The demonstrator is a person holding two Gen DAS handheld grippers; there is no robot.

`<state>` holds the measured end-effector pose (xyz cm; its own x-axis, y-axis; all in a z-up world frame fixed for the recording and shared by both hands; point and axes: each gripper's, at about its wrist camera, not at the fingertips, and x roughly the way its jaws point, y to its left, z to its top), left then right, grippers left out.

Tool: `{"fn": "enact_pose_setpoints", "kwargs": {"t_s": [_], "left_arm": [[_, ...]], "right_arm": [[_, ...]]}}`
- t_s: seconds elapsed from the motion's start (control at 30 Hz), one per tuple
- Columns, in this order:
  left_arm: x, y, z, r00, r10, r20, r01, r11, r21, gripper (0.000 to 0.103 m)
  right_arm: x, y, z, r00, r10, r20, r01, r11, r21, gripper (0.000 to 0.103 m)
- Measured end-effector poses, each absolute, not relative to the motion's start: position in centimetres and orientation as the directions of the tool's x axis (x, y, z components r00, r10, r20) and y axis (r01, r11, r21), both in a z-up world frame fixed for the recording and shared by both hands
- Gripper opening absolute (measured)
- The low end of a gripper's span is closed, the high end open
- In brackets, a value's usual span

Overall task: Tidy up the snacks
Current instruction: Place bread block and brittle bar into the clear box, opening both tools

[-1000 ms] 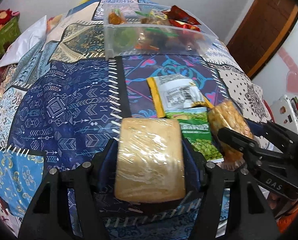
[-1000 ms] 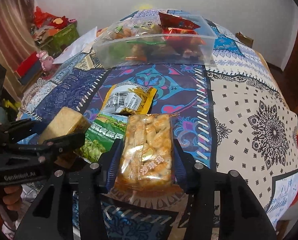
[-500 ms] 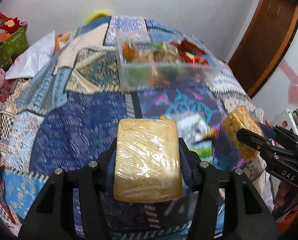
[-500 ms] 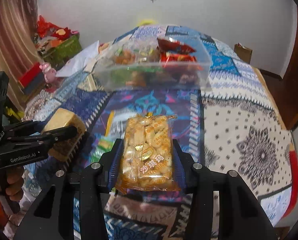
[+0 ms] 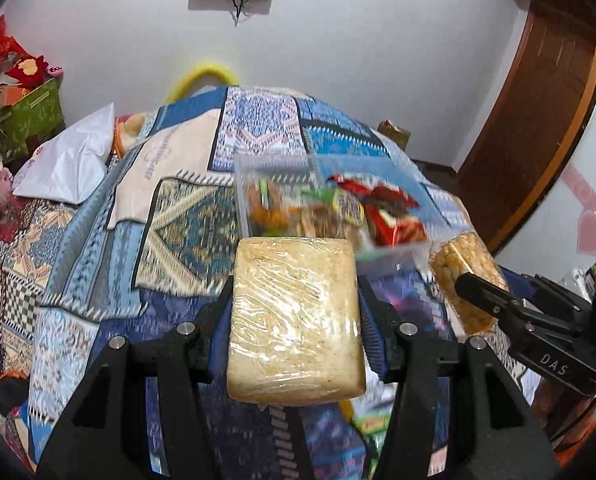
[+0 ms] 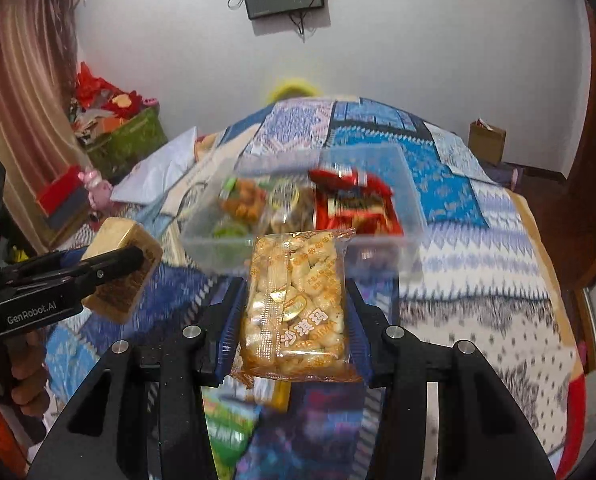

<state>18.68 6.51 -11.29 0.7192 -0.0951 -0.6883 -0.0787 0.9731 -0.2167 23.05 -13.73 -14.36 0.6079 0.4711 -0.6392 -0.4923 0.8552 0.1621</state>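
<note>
My left gripper [image 5: 296, 308] is shut on a tan cake block wrapped in clear film [image 5: 296, 320], held above the patchwork bedspread [image 5: 98, 248]; it also shows in the right wrist view [image 6: 124, 268]. My right gripper [image 6: 296, 304] is shut on an orange packet of puffed rice cake [image 6: 296, 304], also seen at the right of the left wrist view [image 5: 464, 280]. A clear plastic bin [image 6: 402, 216] with several snacks stands just beyond both grippers; it also shows in the left wrist view [image 5: 326, 200].
A green snack packet [image 6: 226, 432] and a yellow one [image 6: 278, 394] lie on the bedspread under the grippers. A white bag [image 5: 68, 160] lies at the left. A wooden door [image 5: 538, 120] stands at the right, and boxes of clutter [image 6: 118, 136] at the far left.
Both grippers have lifted with their snacks and tilted up toward the bin. The packets on the bedspread have dropped below the fingers, and more of the wall shows.
</note>
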Motion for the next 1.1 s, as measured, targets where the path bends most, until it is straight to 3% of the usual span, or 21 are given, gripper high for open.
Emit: {"fn": "enact_pose_setpoints", "kwargs": {"t_s": [0.6,0.77,1.1], "left_arm": [[29.5,7.5,-13.3,0.704,-0.111,-0.702,-0.089,0.966,-0.241,0.054],[31.2,7.2,-14.4,0.699,-0.091,-0.709,-0.076,0.977,-0.2,0.054],[33.7,7.6,-16.1,0.671,-0.123,-0.731,-0.085,0.967,-0.241,0.054]], "right_arm": [[31.8,-10.0,-13.6,0.627,0.49,-0.606,-0.496,0.851,0.176,0.043],[34.2,-8.4,-14.2,0.607,0.498,-0.619,-0.507,0.843,0.181,0.043],[36.9,-7.1,-15.1,0.572,0.496,-0.654,-0.515,0.837,0.185,0.044]]}}
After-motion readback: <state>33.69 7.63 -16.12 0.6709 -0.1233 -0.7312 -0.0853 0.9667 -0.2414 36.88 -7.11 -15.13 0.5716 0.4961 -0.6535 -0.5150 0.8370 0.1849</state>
